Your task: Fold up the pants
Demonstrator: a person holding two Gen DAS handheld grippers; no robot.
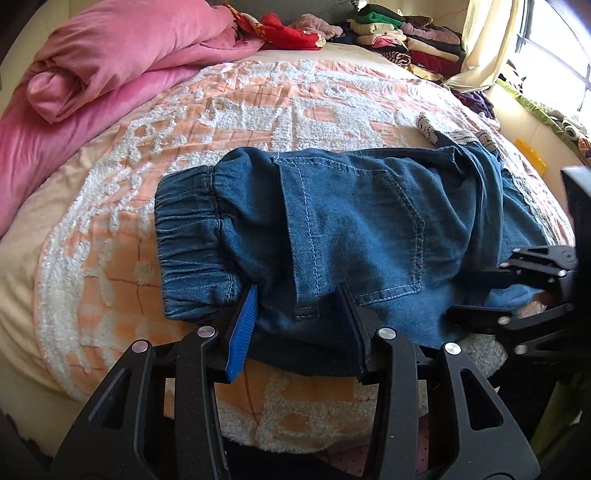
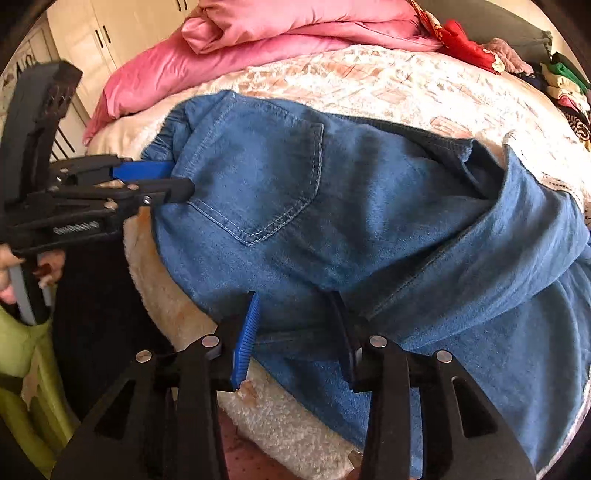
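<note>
Blue denim pants [image 1: 351, 221] lie folded across the orange and white bed cover [image 1: 258, 110], elastic cuff to the left and a back pocket facing up. My left gripper [image 1: 297, 325] is shut on the near edge of the folded denim, which fills the gap between the blue pad and the black pad. The right wrist view shows this gripper [image 2: 177, 179] from the side, one finger over the cloth and one under. My right gripper [image 2: 295, 332] stands open astride the near edge of the pants [image 2: 332, 203], its pads clear of the cloth. In the left wrist view, the right gripper [image 1: 478, 290] sits at the right end of the pants.
A rolled pink quilt [image 1: 110, 55] lies at the far left of the bed. Stacks of folded clothes [image 1: 406, 37] line the far side, with a curtain and window [image 1: 561, 55] to the right. White wardrobe doors [image 2: 92, 33] stand beyond the bed. A person's hand [image 2: 7, 266] holds the left gripper's handle.
</note>
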